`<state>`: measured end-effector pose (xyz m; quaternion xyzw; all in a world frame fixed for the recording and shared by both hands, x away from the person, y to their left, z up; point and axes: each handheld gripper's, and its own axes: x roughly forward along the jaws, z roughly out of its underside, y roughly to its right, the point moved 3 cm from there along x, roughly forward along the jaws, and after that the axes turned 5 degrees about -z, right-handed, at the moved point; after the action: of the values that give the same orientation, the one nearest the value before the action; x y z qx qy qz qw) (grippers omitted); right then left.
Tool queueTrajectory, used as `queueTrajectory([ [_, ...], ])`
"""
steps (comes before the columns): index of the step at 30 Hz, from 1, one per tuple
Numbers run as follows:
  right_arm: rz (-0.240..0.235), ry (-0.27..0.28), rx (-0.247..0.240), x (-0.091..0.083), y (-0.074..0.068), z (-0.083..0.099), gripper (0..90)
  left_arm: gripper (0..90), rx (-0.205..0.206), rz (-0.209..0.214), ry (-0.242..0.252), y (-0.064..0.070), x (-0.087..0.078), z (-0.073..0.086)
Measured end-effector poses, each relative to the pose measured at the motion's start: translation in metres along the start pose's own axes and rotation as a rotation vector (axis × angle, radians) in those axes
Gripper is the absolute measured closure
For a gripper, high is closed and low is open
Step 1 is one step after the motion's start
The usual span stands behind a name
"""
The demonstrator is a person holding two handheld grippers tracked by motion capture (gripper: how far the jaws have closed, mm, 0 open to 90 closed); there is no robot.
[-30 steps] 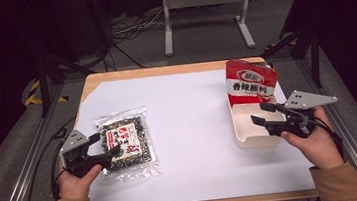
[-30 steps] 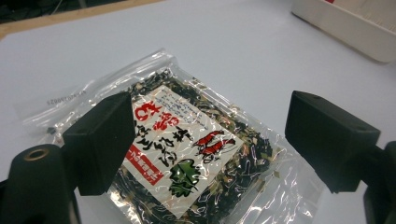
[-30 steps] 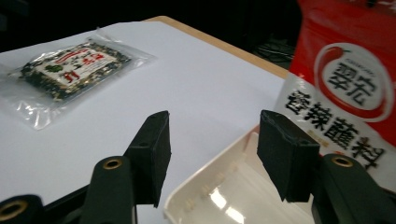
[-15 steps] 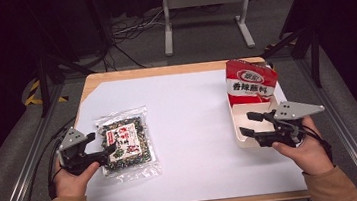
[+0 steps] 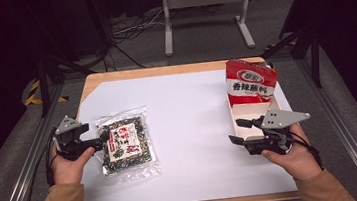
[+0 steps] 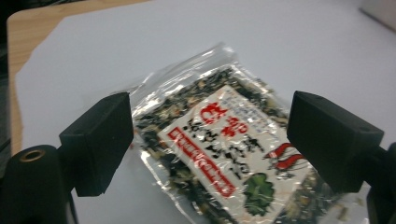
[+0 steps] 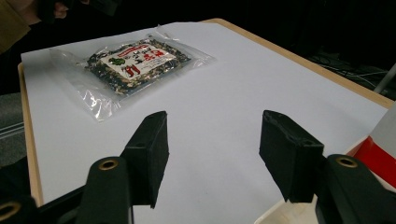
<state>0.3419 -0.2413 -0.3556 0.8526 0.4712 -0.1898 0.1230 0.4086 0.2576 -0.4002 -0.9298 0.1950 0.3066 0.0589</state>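
overhead forward-down, two low views, shared packet (image 5: 125,145)

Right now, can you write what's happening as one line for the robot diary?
left gripper: open, jaws either side of snack packet edge | right gripper: open, empty, beside cardboard tray | red bag: upright in tray

1. Seaweed packet (image 6: 224,154): clear, crinkly, super glossy plastic.
2. Table (image 5: 129,76): wooden edge, matt white paper on top.
3. Red bag (image 5: 251,82): shiny.
4. Gripper pads (image 7: 152,149): matt black, kinda foamy.
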Motion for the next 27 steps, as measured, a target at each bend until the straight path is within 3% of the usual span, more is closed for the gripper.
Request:
queueTrajectory([
  [1, 0.000, -0.001, -0.003, 0.001, -0.001, 0.000, 42.3, 16.5, 0.000, 0.000, 0.000, 0.000, 0.000, 0.000],
  [2, -0.001, -0.001, -0.004, 0.002, -0.001, 0.000, 41.8, 17.3, 0.024, -0.044, -0.019, -0.003, 0.002, 0.002],
  [3, -0.001, -0.002, -0.002, 0.002, -0.002, 0.001, 41.7, 17.5, 0.025, -0.048, -0.028, -0.004, 0.004, 0.003],
  [8, 0.015, -0.019, -0.003, 0.005, 0.001, 0.004, 41.8, 17.8, 0.008, -0.030, -0.056, -0.008, 0.011, 0.007],
  [12, 0.022, -0.026, -0.011, 0.006, 0.000, 0.005, 41.7, 17.8, -0.042, -0.001, -0.107, -0.013, 0.019, 0.015],
  [14, 0.023, -0.026, -0.014, 0.007, 0.000, 0.004, 41.7, 17.8, -0.047, -0.001, -0.139, -0.016, 0.023, 0.019],
  [16, 0.021, -0.029, -0.016, 0.008, -0.001, 0.005, 41.4, 19.4, -0.035, -0.039, -0.169, -0.016, 0.027, 0.023],
  [20, 0.028, -0.033, -0.016, 0.008, -0.001, 0.006, 41.0, 21.5, -0.073, -0.015, -0.176, -0.018, 0.029, 0.026],
  [23, 0.027, -0.033, -0.016, 0.009, -0.002, 0.006, 40.8, 21.3, -0.105, 0.032, -0.194, -0.018, 0.032, 0.031],
  [27, 0.007, -0.031, -0.016, 0.011, -0.004, 0.006, 40.8, 21.3, -0.108, 0.041, -0.223, -0.017, 0.036, 0.037],
])
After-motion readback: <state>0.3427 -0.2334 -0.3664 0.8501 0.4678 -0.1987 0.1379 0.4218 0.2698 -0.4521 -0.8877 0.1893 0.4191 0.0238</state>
